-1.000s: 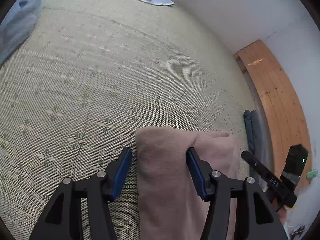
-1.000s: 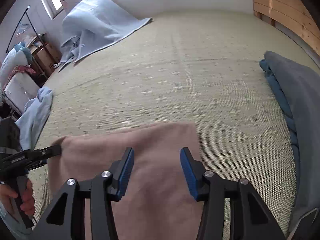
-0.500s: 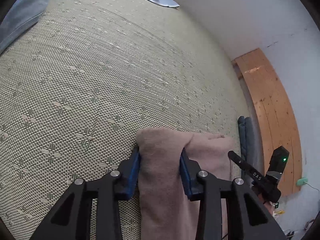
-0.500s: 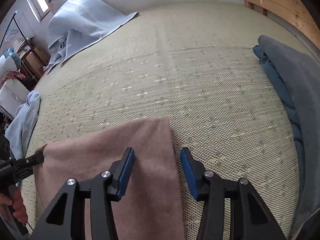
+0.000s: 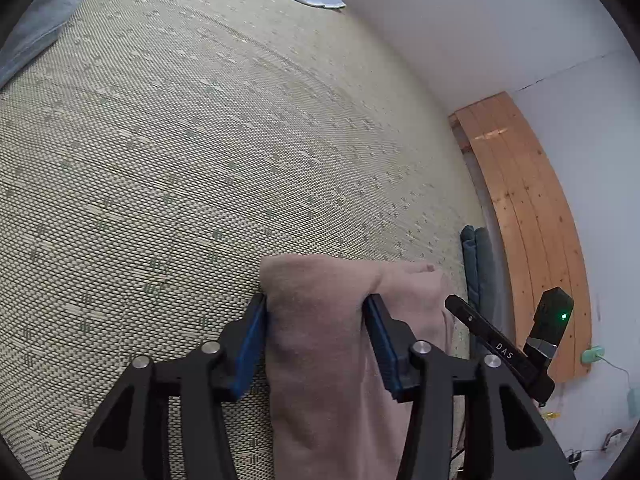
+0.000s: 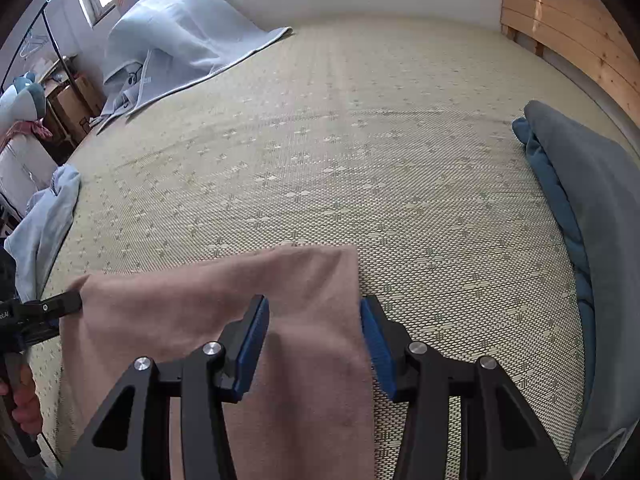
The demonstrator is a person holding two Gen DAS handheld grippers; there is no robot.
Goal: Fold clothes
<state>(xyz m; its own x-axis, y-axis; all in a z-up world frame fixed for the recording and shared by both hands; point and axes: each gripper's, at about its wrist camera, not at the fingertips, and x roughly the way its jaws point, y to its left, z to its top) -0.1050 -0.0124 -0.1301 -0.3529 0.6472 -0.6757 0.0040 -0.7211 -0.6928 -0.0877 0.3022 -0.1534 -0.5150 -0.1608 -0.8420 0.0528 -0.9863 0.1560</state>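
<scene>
A dusty-pink cloth hangs folded over, its top edge held at both ends above the woven mat. My left gripper is shut on the cloth's left corner, blue pads pressing the bunched fabric. My right gripper is shut on the right corner of the pink cloth. The right gripper also shows in the left wrist view, and the left gripper shows in the right wrist view.
A folded grey and blue garment lies on the mat at right. A light blue blanket is piled at the far left and a pale blue garment lies at the left edge. A wooden board leans against the white wall.
Both grippers have closed on the pink cloth's top corners. The cloth edge has lifted off the mat and now hangs between them.
</scene>
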